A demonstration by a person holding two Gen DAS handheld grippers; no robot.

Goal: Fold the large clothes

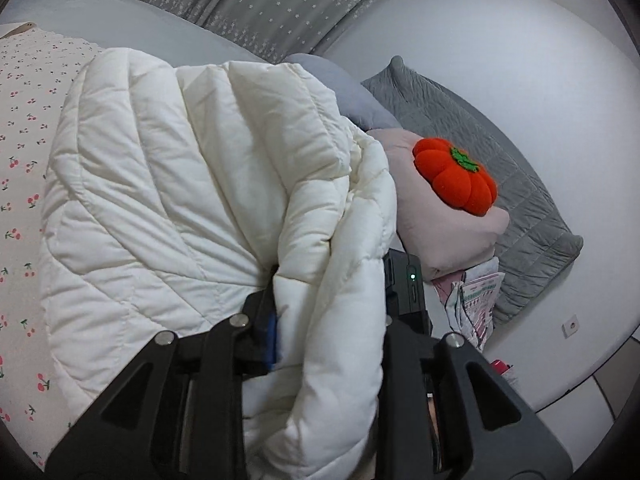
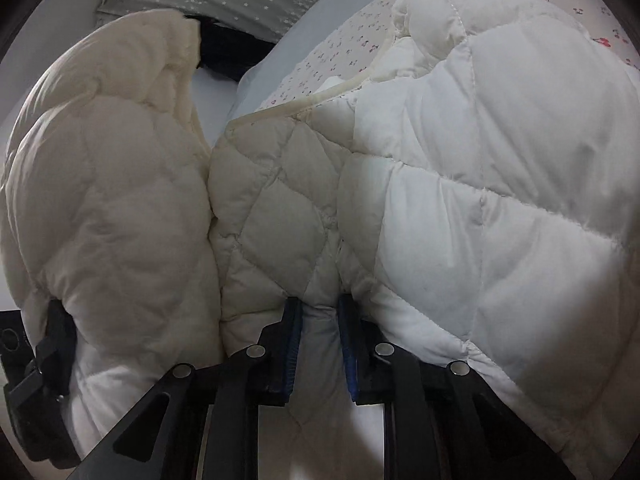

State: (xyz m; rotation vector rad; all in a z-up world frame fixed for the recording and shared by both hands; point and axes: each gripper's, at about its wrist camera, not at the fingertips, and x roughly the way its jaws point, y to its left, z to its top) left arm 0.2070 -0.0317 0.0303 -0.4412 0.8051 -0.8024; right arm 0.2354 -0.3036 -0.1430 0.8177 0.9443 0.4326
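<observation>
Where the cherry-print bed sheet (image 1: 20, 184) covers the bed, a white quilted jacket (image 1: 168, 184) lies bunched across it. The left gripper (image 1: 328, 304) clamps a thick fold of the jacket, its right finger hidden by cloth. The right gripper (image 2: 318, 344) pinches another fold between its blue pads (image 2: 294, 344). Toward the bed's far edge, an orange pumpkin plush (image 1: 456, 176) sits on a pink pillow (image 1: 448, 232) beside a grey quilted pillow (image 1: 500, 184).

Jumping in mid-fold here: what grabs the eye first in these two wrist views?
The puffy white quilted jacket fills both views, bunched and clamped in the left gripper and the right gripper. Next is the bright orange pumpkin plush, on a pink cushion right of the jacket. Under it all lies the cherry-print sheet.
</observation>
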